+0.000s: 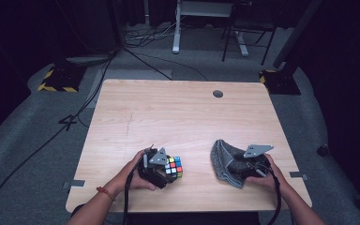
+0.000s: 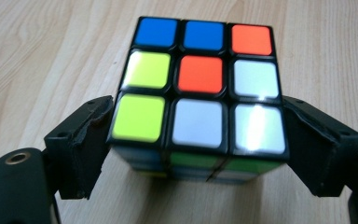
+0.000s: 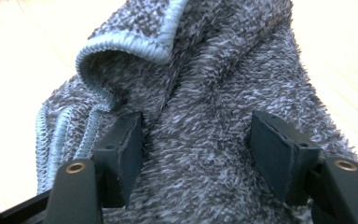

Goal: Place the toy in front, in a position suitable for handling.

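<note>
Light wooden rectangular table w/ a small round grommet hole near its far edge takes up the middle of the high view; grey carpet floor and black cables around it. Near-right on the tabletop lies a crumpled grey fleece cloth w/ light blue stitched hem: its long axis runs roughly far-left to near-right, w/ the hemmed, curled-over end pointing toward the far-left and the bulk bunched near the person's right hand. The right gripper sits at the cloth's near-right end, jaws spread fairly wide, one on each side of a raised fold of fleece; in the right gripper view the pads look to be at or just off the pile, so can't say for sure it's pinched; reads as open around the fold. Near-left, well apart from the cloth, stands a scrambled multicoloured 3x3 puzzle cube w/ black edges, flat on the table, no long axis, one face up showing blue, orange, yellow and white tiles. The left gripper comes in from the cube's left in the high view, jaws wide, pressing the cube's two opposite sides at its near bottom row.
</note>
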The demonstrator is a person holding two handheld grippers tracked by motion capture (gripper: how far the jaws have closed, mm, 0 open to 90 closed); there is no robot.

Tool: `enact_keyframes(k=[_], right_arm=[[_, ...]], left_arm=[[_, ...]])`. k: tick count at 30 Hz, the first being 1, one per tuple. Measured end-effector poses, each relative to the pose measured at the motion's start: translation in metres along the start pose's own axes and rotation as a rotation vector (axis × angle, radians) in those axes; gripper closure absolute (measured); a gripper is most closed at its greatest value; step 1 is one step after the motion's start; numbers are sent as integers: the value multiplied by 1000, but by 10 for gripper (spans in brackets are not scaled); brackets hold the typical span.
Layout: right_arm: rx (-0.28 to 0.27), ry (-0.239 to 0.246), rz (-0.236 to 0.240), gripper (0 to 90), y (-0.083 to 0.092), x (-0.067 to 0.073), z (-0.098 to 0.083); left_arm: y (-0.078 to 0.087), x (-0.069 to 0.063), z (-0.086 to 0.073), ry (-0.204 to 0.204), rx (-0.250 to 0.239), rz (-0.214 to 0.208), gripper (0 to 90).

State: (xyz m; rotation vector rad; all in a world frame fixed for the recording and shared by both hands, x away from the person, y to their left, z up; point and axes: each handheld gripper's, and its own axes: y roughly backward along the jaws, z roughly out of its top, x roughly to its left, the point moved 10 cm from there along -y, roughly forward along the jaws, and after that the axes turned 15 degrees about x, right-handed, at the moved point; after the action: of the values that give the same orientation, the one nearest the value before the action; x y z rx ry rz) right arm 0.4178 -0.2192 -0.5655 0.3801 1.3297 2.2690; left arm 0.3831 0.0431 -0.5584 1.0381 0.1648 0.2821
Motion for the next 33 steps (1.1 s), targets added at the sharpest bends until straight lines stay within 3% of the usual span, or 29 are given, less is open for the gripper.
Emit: enact_keyframes(k=[3, 6, 10, 15, 21, 24, 33], right_arm=[[2, 13, 10, 357, 1, 4, -1], [3, 21, 12, 357, 0, 7, 0], [18, 6, 0, 345, 0, 9, 1], [20, 2, -4, 345, -1, 12, 3], [17, 5, -6, 344, -2, 13, 3], [13, 11, 3, 345, -2, 16, 4], [-2, 61, 24, 343, -7, 32, 12]], left_arm=[[-3, 0, 3, -3, 11, -11, 174], [-4, 3, 2, -9, 21, 15, 199], [-2, 2, 3, -17, 4, 8, 314], [-6, 1, 10, -38, 2, 4, 322], [-16, -4, 25, -64, -14, -33, 333], [-18, -3, 27, -61, -15, -34, 334], [-25, -2, 38, -73, -14, -41, 333]])
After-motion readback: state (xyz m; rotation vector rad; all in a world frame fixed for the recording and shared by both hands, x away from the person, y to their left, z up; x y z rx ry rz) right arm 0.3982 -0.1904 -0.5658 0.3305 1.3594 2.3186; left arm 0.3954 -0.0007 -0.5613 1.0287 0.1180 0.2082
